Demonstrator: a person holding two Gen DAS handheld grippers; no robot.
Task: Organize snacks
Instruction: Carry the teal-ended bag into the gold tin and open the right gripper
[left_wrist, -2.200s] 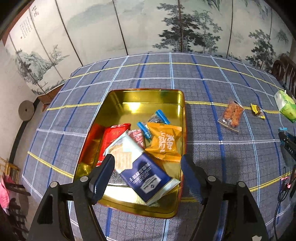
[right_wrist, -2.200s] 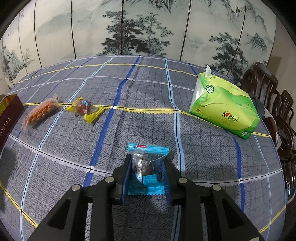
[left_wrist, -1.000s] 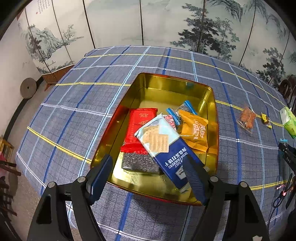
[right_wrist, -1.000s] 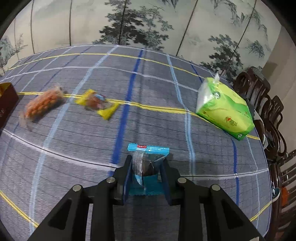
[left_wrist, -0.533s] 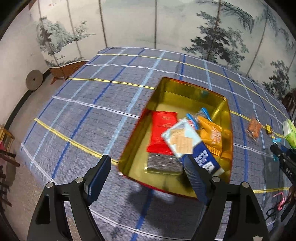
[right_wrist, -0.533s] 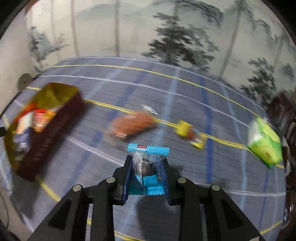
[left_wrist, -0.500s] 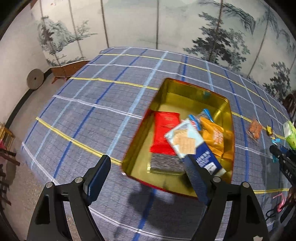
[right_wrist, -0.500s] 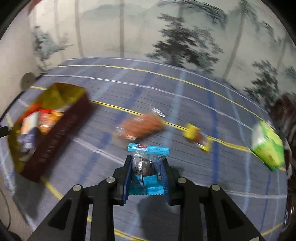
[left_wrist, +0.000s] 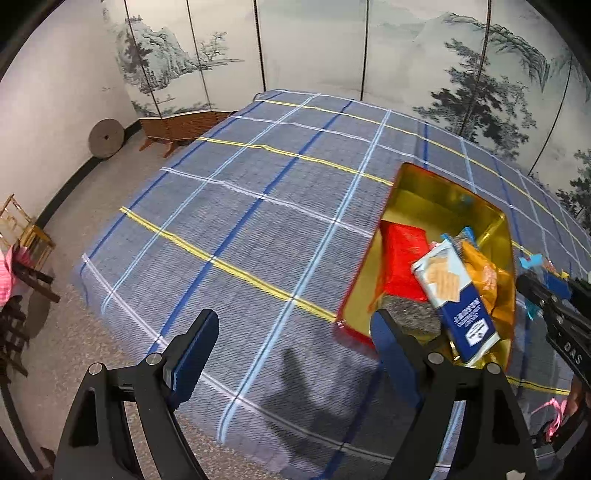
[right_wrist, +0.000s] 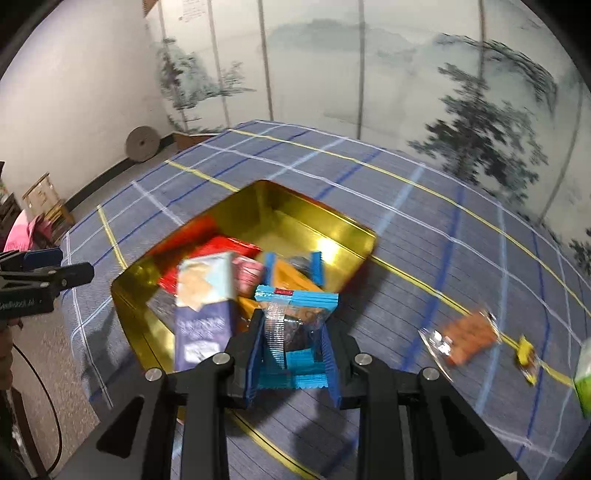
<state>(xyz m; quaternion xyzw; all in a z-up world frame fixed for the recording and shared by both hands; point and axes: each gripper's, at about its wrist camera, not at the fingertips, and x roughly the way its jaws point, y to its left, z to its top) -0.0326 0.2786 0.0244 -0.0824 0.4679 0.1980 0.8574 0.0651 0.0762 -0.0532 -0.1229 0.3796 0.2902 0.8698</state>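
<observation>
Right fingers (right_wrist: 293, 347): clamped on my blue snack packet (right_wrist: 295, 321), held above the near edge of the gold tin (right_wrist: 332, 221).
Left fingers (left_wrist: 291, 354): spread wide, holding nothing, over the checked worktop (left_wrist: 258, 206).
Tin: already stuffed with a cracker pack (left_wrist: 454, 291), red pack (left_wrist: 402, 254) and an orange one (left_wrist: 484, 277).

Background stuff: a big folding screen painted with misty ink pine trees and mountains (left_wrist: 369, 55) runs behind the table. A blue-grey plaid tablecloth with yellow and white stripes (left_wrist: 258, 229) covers the tabletop. There's a round grey stone disc (left_wrist: 106, 138) leaning on the white wall, next to a low wooden stand (left_wrist: 173, 127).
</observation>
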